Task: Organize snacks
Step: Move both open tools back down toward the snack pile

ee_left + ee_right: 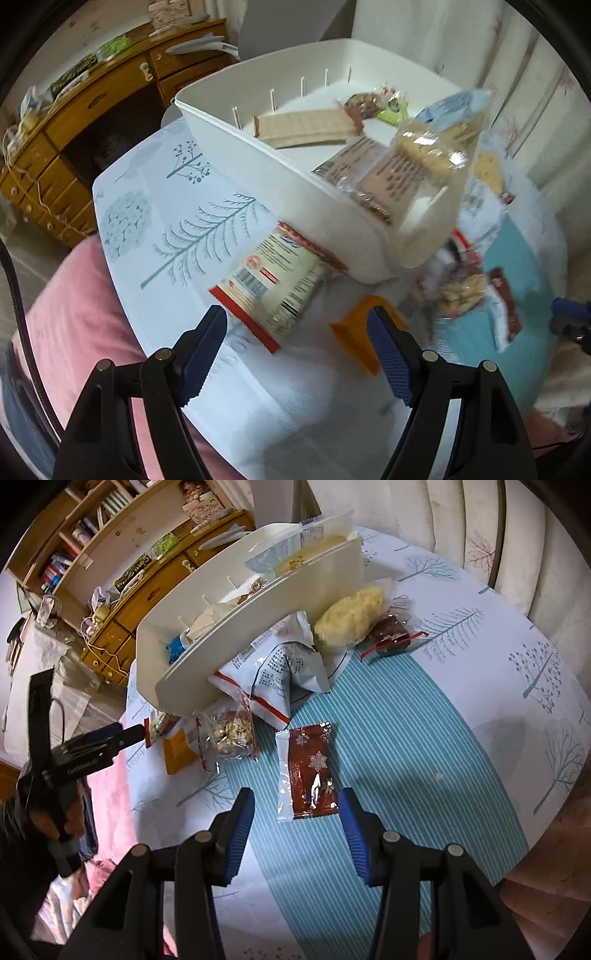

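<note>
Left gripper [297,332] hovering with jaws spread, empty, over cream packet [271,284] lying against white bin [280,184]. Right gripper [297,814] gaping wide, empty, just before brown snowflake packet [312,771] lying on striped tablecloth [424,775].

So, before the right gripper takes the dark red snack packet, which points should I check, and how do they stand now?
1. Right gripper jaws open: ok.
2. Dark red packet lies flat on the tablecloth, just ahead of the jaws: ok.
3. Packet apart from the nut packet: ok.
4. Left gripper open, holding nothing: ok.
5. White bin has free floor space: ok.
6. Bin sits level: not ok, it rests tilted on packets.
</note>
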